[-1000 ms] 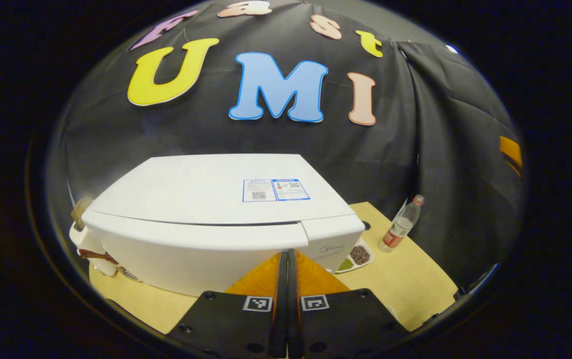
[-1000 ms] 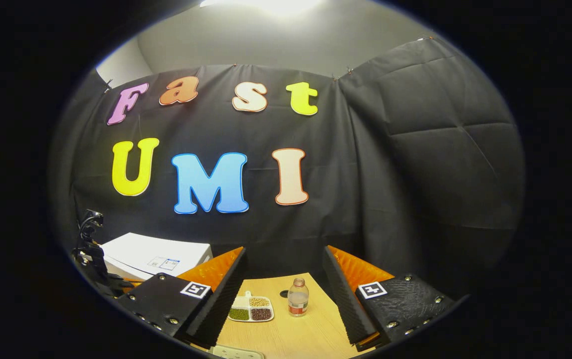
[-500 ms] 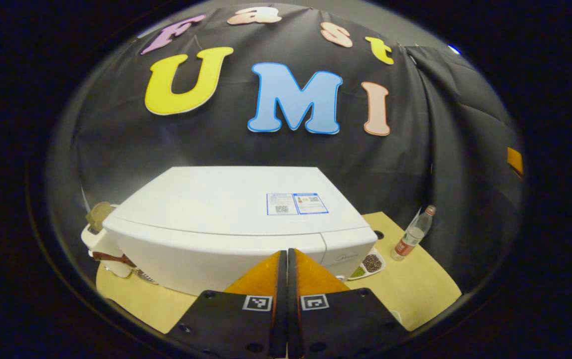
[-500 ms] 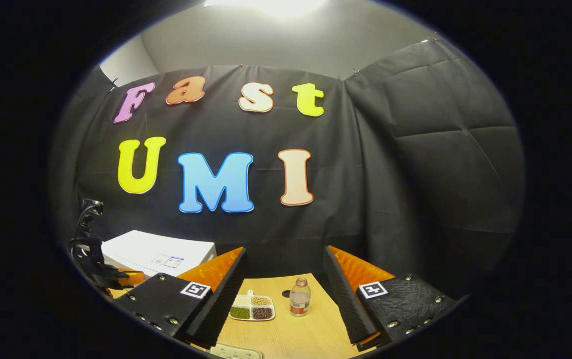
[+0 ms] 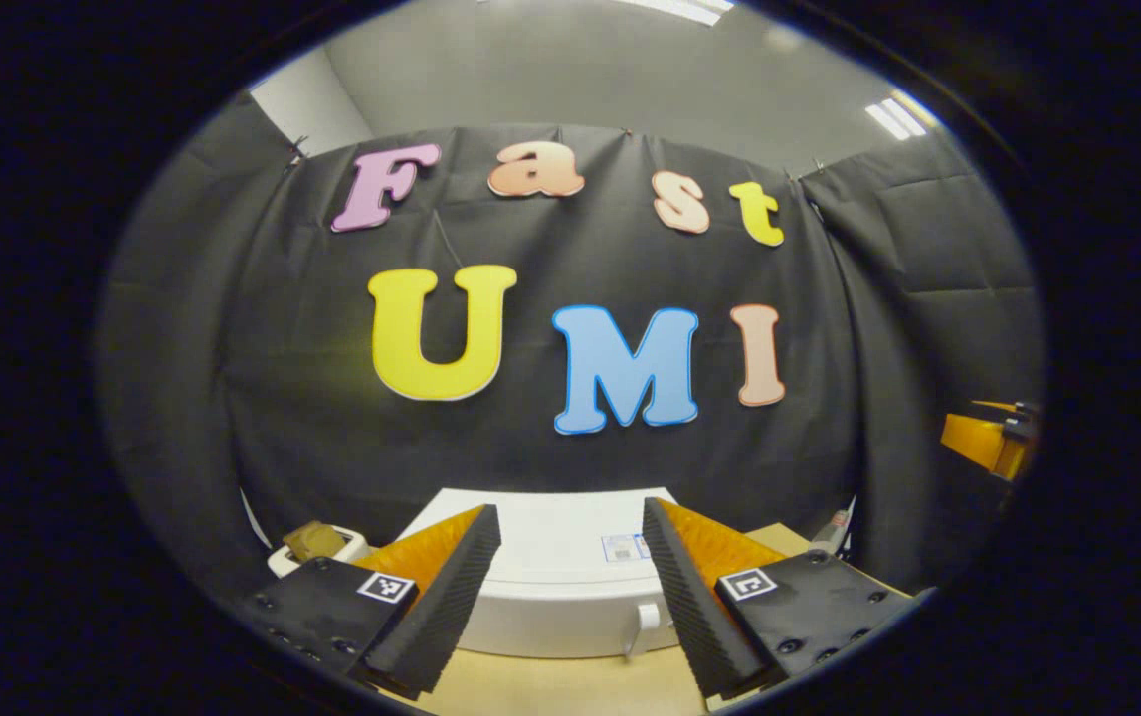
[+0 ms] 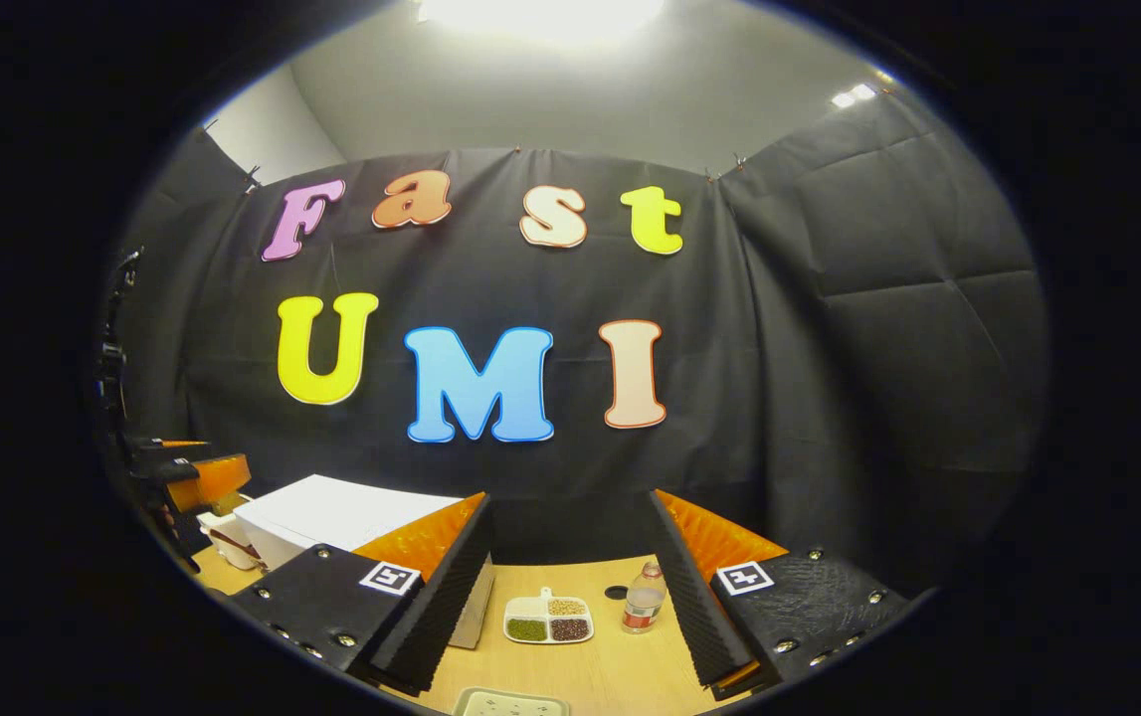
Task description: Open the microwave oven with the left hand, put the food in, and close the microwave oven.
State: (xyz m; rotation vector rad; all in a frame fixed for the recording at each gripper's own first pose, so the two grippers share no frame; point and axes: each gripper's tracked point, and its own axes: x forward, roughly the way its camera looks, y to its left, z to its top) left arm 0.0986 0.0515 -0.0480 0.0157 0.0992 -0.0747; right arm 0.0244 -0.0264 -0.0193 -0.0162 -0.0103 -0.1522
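Observation:
The white microwave oven [image 5: 555,587] stands on the wooden table, its door looking shut, with a small white tab [image 5: 644,623] at the front right. My left gripper [image 5: 570,512] is open and empty, held back from the oven's front. In the right gripper view the microwave oven [image 6: 331,512] is at the left. A white divided plate of beans [image 6: 548,620] lies on the table ahead of my right gripper [image 6: 570,502], which is open and empty. The left gripper [image 6: 194,475] hangs at the far left of that view, and the right gripper [image 5: 988,443] at the far right of the left gripper view.
A small plastic bottle [image 6: 643,600] stands right of the plate, and the bottle [image 5: 834,527] also peeks out right of the oven. A white jug-like container [image 5: 316,545] sits left of the oven. A white tray [image 6: 510,704] lies at the table's [image 6: 620,666] near edge.
My left gripper has gone from shut to open and drawn back and up from the microwave's top front edge. The right gripper stayed open and pulled back slightly.

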